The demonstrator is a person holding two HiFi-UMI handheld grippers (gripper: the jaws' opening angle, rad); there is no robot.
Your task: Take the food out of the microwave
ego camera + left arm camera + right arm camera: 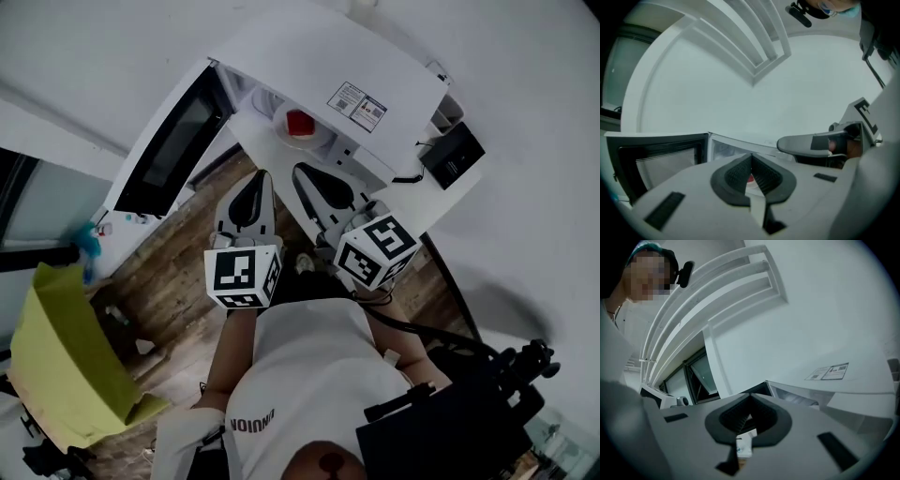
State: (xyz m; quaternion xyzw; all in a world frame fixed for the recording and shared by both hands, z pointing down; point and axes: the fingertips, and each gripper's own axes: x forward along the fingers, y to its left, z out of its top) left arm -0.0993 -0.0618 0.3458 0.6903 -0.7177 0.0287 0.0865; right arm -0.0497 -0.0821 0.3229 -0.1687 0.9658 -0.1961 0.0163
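Note:
The white microwave point(328, 66) stands with its door point(173, 150) swung open to the left. Inside it, a red piece of food point(298, 123) lies on a white plate point(317, 141). My left gripper point(263, 178) is shut and empty, just in front of the opening and a little left of the plate. My right gripper point(300, 172) is beside it, also shut and empty. In the left gripper view the jaws point(751, 158) meet, and the red food point(750, 178) shows through the gap behind them. In the right gripper view the jaws point(750, 398) meet below the microwave point(820, 392).
A black box point(453, 155) sits on the white counter point(427, 202) right of the microwave. A yellow-green sheet point(70, 366) and a blue object point(86, 242) are at the left above the wooden floor point(178, 272). Black tripod gear point(525, 366) is at the lower right.

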